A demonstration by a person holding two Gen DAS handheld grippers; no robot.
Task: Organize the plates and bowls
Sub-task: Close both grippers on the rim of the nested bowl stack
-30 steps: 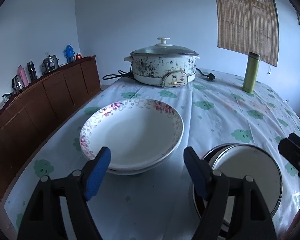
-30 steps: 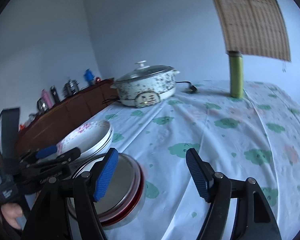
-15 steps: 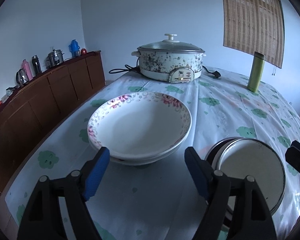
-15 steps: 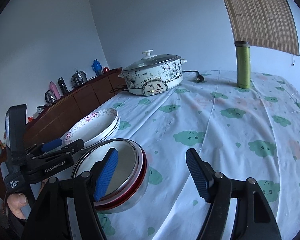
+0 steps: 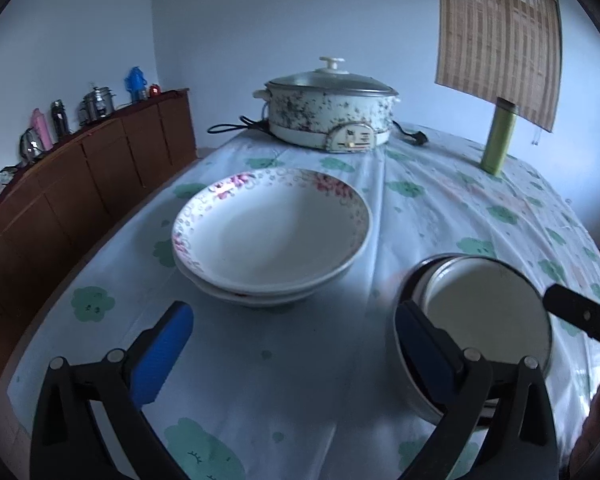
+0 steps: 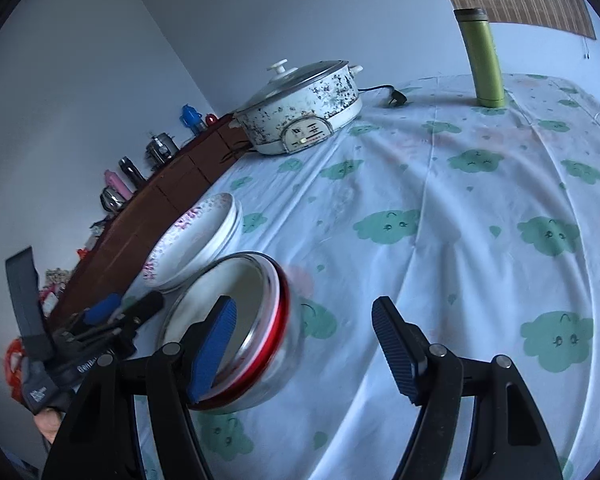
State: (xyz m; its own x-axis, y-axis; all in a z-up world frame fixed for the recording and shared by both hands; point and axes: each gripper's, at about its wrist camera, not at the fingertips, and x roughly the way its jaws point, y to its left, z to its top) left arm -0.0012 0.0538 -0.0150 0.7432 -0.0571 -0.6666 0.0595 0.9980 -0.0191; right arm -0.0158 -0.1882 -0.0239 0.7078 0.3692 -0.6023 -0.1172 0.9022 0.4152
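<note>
Two stacked white floral plates (image 5: 272,236) sit on the clothed table ahead of my left gripper (image 5: 296,344), which is open and empty. A stack of steel bowls with a red rim (image 5: 480,320) stands to the right, behind the left gripper's right finger. In the right wrist view the bowl stack (image 6: 236,328) lies at lower left, partly behind the left finger of my right gripper (image 6: 304,348), which is open and empty. The floral plates (image 6: 196,240) sit beyond it. The left gripper (image 6: 100,320) shows at the left edge.
An electric pot (image 5: 328,108) with cord and plug stands at the table's far side. A green flask (image 5: 500,140) stands far right. A brown sideboard (image 5: 80,184) with flasks runs along the left wall. The cloud-print tablecloth (image 6: 460,240) covers the table.
Both grippers have pulled back and risen slightly. The right wrist view has tilted to the right. Plates and bowls have not moved.
</note>
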